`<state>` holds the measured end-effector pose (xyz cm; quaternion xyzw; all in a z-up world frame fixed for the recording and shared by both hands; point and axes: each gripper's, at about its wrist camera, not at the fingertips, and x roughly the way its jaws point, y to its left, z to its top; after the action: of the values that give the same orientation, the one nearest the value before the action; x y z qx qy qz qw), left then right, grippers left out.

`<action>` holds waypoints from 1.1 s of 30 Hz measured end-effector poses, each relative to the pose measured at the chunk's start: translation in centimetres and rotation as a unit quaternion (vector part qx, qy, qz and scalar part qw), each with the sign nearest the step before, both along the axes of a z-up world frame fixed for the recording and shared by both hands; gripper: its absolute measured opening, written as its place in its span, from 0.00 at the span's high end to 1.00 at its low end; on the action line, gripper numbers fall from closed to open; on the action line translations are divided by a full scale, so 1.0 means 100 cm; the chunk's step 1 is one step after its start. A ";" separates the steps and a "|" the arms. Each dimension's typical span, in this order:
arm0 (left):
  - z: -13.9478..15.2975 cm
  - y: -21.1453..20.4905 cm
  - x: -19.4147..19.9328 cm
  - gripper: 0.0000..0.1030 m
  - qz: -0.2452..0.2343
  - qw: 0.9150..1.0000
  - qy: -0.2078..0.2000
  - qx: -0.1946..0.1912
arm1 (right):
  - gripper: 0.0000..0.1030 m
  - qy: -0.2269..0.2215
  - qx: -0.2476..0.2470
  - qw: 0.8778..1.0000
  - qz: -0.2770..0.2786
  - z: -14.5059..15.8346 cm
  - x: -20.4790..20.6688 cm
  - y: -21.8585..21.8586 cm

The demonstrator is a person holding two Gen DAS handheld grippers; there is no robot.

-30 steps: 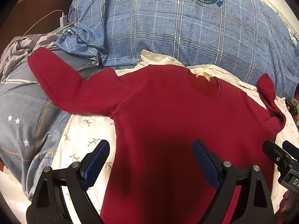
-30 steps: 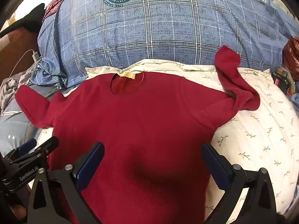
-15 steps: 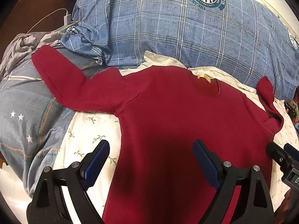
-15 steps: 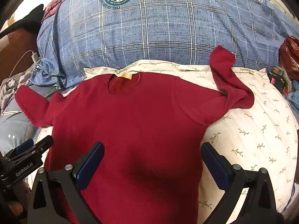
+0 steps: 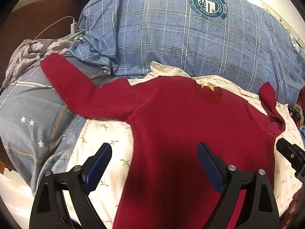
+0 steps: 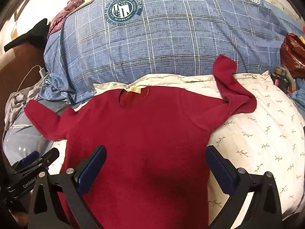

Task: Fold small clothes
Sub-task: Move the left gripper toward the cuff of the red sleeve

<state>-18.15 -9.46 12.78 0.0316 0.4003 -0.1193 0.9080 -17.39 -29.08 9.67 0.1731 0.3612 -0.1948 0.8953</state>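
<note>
Lying flat w/ neck away from both claws, the dark red long-sleeved knit top is spread face-up on a cream leaf-print pillow; beyond it sits a blue plaid quilt w/ round crest. Left claw hovers above the garment's lower left edge, jaws wide apart, nothing between them; right claw hangs over the lower body, likewise spread and empty. Fabric looks soft, light, limp, prob. slightly grippy knit — it'll drape and sag from any pinch point, no stiffness to push against. Left sleeve stretches out straight ahead-left of the left claw, onto a grey-blue star-print cover; right sleeve is kinked back on itself ahead-right of the right claw. Best hold, I'd judge: pinch cuff or shoulder seam, thin edge only, so the pillow cover isn't caught too.
</note>
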 end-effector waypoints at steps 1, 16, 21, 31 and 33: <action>0.000 0.002 0.001 0.12 0.002 1.000 0.000 -0.001 | 0.00 0.002 -0.003 1.000 0.002 0.000 0.001 0.002; -0.017 0.017 0.048 0.12 0.041 0.999 0.011 0.008 | 0.00 0.029 -0.031 0.998 0.041 -0.015 0.035 0.022; -0.026 0.018 0.062 0.12 0.049 0.999 0.018 0.009 | 0.00 0.041 -0.041 0.997 0.049 -0.024 0.047 0.027; -0.037 0.018 0.075 0.12 0.056 0.998 0.020 0.017 | 0.00 0.054 -0.033 0.997 0.051 -0.036 0.059 0.023; -0.039 0.018 0.076 0.12 0.057 0.998 0.020 0.018 | 0.00 0.054 -0.036 0.997 0.048 -0.037 0.060 0.023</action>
<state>-10.52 -7.70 8.92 0.0227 0.4217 -0.0610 0.9044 -11.35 -26.82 5.97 0.1122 0.4096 -0.1740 0.8885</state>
